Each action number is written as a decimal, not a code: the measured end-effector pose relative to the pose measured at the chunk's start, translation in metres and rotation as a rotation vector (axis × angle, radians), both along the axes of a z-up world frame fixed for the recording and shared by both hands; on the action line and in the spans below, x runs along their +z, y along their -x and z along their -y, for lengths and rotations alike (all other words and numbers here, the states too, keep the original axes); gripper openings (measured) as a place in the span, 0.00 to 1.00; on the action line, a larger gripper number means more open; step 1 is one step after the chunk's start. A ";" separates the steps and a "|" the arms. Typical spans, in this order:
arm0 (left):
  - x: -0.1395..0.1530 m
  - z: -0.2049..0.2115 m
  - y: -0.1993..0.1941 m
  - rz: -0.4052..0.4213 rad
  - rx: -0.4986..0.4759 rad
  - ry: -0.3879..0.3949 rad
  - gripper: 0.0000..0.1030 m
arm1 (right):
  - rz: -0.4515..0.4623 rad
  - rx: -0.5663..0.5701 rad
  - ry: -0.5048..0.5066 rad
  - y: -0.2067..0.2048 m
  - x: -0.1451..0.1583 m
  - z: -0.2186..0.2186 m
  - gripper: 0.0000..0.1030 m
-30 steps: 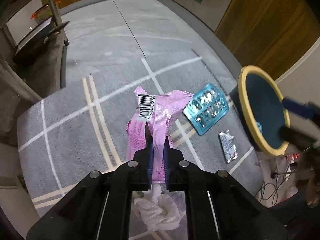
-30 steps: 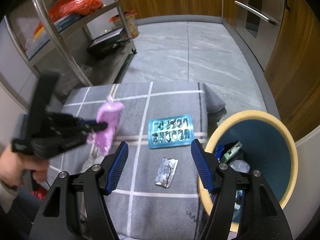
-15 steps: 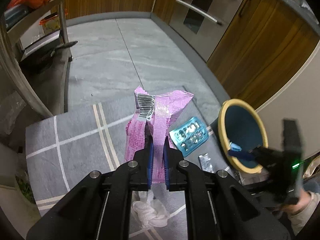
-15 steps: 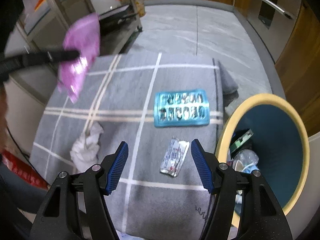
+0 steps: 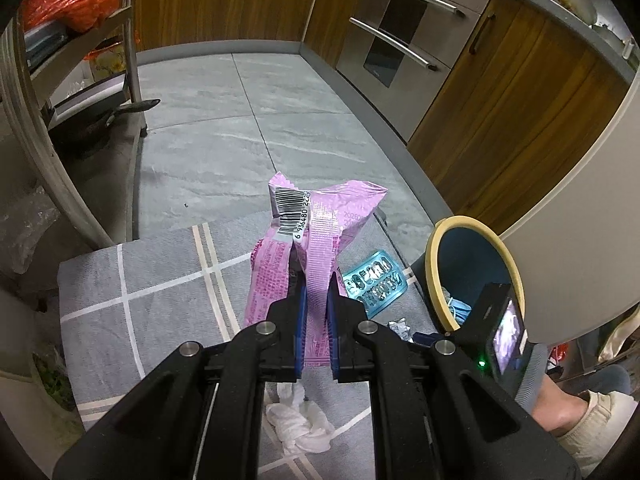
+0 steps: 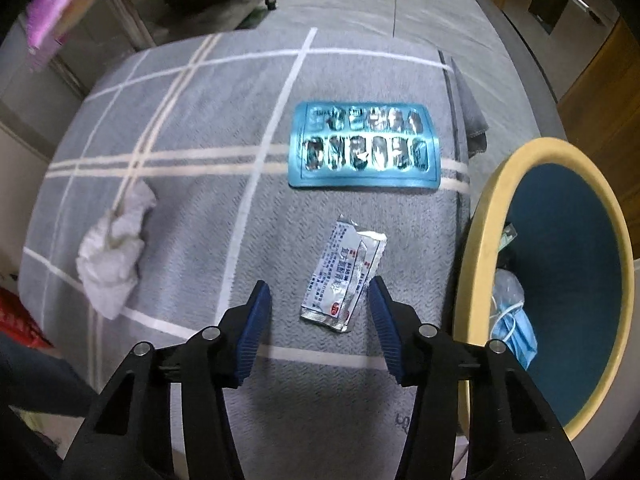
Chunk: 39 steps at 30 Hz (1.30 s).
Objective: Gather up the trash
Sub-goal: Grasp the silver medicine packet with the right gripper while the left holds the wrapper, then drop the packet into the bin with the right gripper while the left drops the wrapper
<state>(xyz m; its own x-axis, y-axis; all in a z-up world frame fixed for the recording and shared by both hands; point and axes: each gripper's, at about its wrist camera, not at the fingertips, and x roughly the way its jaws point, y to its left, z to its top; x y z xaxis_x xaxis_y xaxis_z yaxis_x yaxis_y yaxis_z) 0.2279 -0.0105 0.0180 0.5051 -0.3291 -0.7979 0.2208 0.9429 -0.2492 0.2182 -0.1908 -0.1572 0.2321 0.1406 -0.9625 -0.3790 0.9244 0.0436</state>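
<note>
My left gripper (image 5: 316, 280) is shut on a pink snack wrapper (image 5: 316, 232) and holds it up above the grey checked cloth (image 5: 160, 292). That wrapper shows at the top left of the right wrist view (image 6: 60, 4). My right gripper (image 6: 320, 292) hangs low over the cloth (image 6: 200, 140), its jaws closing, with a silver sachet (image 6: 344, 276) lying between the fingertips but not pinched. A blue blister pack (image 6: 364, 146) lies beyond the sachet. A crumpled white tissue (image 6: 114, 260) rests to the left. The bin (image 6: 480, 240) with a cream rim stands at the right.
The bin holds a blue face mask (image 6: 516, 332) and other scraps. A metal rack (image 5: 80, 80) with an orange bag (image 5: 68, 0) stands at the left. Wooden cabinets and an oven (image 5: 400, 36) line the far side of the grey tiled floor. A person's foot (image 5: 576, 428) is near the bin.
The left gripper rose with the pink wrapper. The right gripper dropped toward the cloth, so the silver sachet now lies between its narrowing fingers.
</note>
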 end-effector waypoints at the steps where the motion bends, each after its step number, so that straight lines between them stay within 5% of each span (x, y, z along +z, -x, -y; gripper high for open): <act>1: 0.001 0.000 0.001 0.003 0.000 -0.003 0.08 | -0.002 -0.003 0.004 -0.001 -0.002 0.001 0.51; 4: 0.002 0.000 0.002 0.006 -0.002 -0.005 0.08 | 0.015 -0.009 0.012 -0.002 -0.003 0.000 0.51; 7: 0.003 0.001 0.002 0.010 -0.008 -0.012 0.08 | 0.030 0.000 0.016 -0.001 -0.003 -0.001 0.34; 10: 0.004 0.004 0.003 0.015 -0.012 -0.020 0.08 | 0.028 0.022 0.013 0.003 -0.001 -0.004 0.31; 23: 0.010 0.025 0.002 0.044 -0.039 -0.057 0.08 | 0.093 0.068 -0.077 0.014 0.036 -0.004 0.30; 39: 0.007 0.093 0.002 0.053 -0.150 -0.091 0.08 | 0.212 -0.082 -0.144 0.020 0.089 0.082 0.30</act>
<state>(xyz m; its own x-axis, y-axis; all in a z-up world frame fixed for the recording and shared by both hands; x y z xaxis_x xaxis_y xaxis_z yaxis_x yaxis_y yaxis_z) 0.2256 -0.1030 0.0252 0.4982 -0.3311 -0.8014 0.3709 0.9168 -0.1482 0.1979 -0.2727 -0.0679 0.4427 0.2448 -0.8626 -0.3175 0.9425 0.1045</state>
